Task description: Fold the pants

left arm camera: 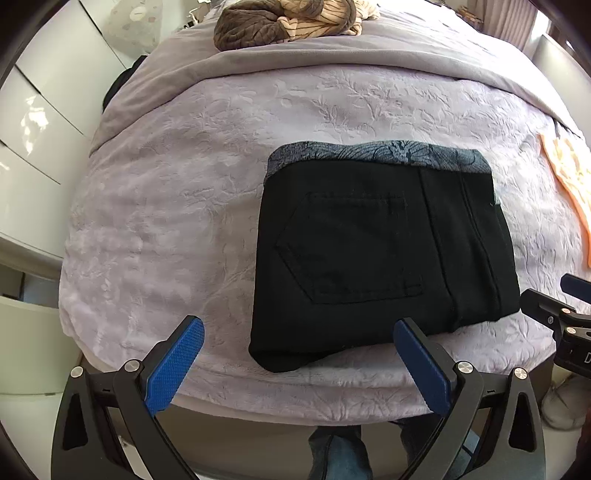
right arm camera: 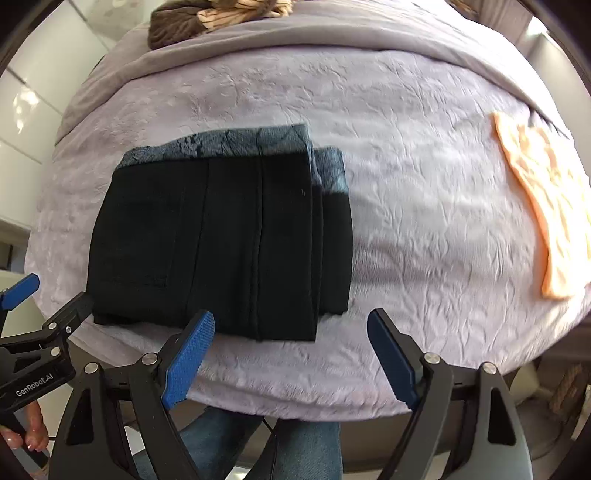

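**Obs 1:** Nearest the lens, left wrist view: left gripper, blue pads spread wide, nothing between them. Released. It hangs over the near edge of the bed.

**Obs 2:** And the pants?

**Obs 1:** Black pants, folded into a compact rectangle, flat on the lilac embossed bedspread. Back pocket faces up. A grey patterned lining strip shows along the far edge. The right-hand pad overlaps the near hem in the picture; contact, cannot tell.

**Obs 2:** Right wrist view?

**Obs 1:** Right gripper, jaws likewise wide apart, empty. The pants lie left of centre, just beyond its left pad. Further right, well apart, a peach garment near the bed's edge.

**Obs 2:** Far end?

**Obs 1:** Brown and striped heap of clothes on a grey blanket. White cabinets at far left.
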{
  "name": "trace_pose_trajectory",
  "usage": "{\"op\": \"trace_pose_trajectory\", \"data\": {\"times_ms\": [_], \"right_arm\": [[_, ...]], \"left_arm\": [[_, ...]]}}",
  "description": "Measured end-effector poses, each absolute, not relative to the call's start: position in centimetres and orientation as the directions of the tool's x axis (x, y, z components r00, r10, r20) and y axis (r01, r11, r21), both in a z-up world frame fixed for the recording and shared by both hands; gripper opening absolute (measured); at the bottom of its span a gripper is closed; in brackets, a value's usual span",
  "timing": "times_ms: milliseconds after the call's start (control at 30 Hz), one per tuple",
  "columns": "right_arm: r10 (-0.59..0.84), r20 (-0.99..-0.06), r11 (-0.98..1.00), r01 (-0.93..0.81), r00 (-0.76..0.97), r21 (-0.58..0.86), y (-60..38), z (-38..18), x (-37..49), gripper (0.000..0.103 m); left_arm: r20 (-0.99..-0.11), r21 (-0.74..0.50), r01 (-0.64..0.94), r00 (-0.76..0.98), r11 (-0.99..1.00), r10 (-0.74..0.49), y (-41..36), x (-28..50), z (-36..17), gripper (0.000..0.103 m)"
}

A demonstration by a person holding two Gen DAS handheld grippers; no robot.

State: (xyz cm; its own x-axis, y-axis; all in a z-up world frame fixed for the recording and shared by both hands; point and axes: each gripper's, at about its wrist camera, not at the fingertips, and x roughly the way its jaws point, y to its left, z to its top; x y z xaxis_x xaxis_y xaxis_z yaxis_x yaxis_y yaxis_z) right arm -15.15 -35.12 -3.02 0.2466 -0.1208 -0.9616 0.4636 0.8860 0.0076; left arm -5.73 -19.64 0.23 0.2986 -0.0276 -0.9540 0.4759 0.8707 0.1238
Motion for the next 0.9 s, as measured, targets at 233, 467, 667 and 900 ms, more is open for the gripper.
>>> {"op": "trace_pose_trajectory", "data": {"times_ms": [233,467,667,900], "right_arm": [[-0.146,-0.961,0.874,0.486,0.236,-0.013,-33.4,-2.9,-15.7,0.087],[-0.172,-0.956,0.879,0.475,0.236,-0.040,-32.2,-2.3,-15.3,0.087],[-0.180,-0.954,0.881,0.472,0.240,-0.048,-31.7,-2.0,-15.1,0.087],[-0.182,-0.952,0.882,0.469,0.245,-0.048,-31.4,-1.8,-15.0,0.087]], "left_arm": [[-0.964,0.073,0.450,0.262,0.890,-0.054,-18.8,-5.9,0.1,0.103],[-0.960,0.077,0.456,0.275,0.887,-0.058,-18.9,-6.2,0.5,0.103],[-0.959,0.075,0.461,0.275,0.884,-0.062,-18.7,-6.6,0.7,0.103],[-0.960,0.074,0.455,0.275,0.887,-0.061,-18.5,-6.5,0.8,0.103]]}}
